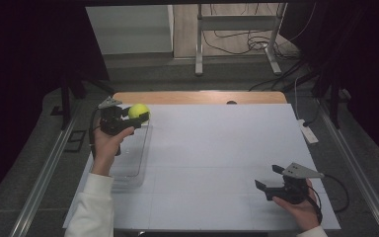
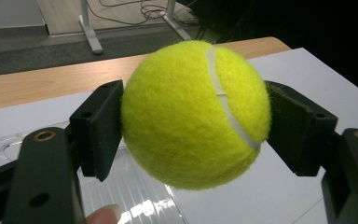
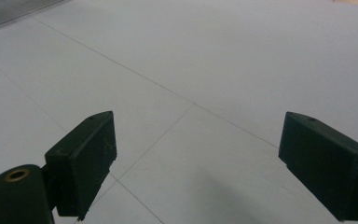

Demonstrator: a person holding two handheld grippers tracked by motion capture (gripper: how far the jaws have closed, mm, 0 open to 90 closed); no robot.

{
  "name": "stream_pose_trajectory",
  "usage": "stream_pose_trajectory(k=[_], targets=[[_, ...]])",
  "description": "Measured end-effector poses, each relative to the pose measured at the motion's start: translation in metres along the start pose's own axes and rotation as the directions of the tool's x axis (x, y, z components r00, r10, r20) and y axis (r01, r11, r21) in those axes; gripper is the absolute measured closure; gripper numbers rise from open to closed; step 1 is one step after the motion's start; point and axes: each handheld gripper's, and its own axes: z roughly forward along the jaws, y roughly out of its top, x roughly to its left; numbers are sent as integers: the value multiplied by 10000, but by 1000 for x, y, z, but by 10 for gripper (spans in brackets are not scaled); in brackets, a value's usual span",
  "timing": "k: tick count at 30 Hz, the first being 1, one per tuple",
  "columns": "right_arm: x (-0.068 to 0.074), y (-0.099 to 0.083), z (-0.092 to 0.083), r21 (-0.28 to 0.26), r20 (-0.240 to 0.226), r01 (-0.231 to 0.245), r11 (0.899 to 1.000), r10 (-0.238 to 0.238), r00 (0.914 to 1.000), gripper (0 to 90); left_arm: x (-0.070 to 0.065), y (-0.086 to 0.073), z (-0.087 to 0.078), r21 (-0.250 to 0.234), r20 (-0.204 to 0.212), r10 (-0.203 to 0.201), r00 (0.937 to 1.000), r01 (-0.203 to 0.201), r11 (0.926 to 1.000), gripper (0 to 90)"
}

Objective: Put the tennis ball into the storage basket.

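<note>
Tennis ball (image 1: 138,110), bright yellow-green with a white seam, sits clamped between the two black jaws of the left hand-held gripper (image 1: 137,117), raised above the far left part of the desk (image 1: 217,163). In the left gripper view the pads (image 2: 103,127) press on both sides of the ball (image 2: 193,114), and a fingertip (image 2: 103,215) shows at the bottom edge. Below the held ball lies a clear plastic tray (image 1: 133,158), flat on the white desk surface near its left edge; the ball hangs over the tray's far end, not touching it. The person's left hand (image 1: 106,143) wraps the gripper's body, a white sleeve (image 1: 93,207) coming in from the bottom. The right hand-held gripper (image 1: 270,180) rests low near the near right corner of the desk, well apart from the ball and tray, held by the right hand (image 1: 296,205). Its jaws stand wide open with nothing between them, over bare white surface (image 3: 191,70) crossed by thin lines.
</note>
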Motion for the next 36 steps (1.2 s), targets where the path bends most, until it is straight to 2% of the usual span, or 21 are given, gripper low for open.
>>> stream_pose_trajectory(k=[26, 36], targets=[[0, 0, 1, 11, -41, -15, 10000, 15, 10000, 117, 25, -7, 3, 106, -749, -405, 9964, 414, 9991, 268], [0, -1, 2, 45, -12, 6, 10000, -6, 10000, 117, 33, -9, 2, 52, -869, -577, 9945, 584, 9983, 267]])
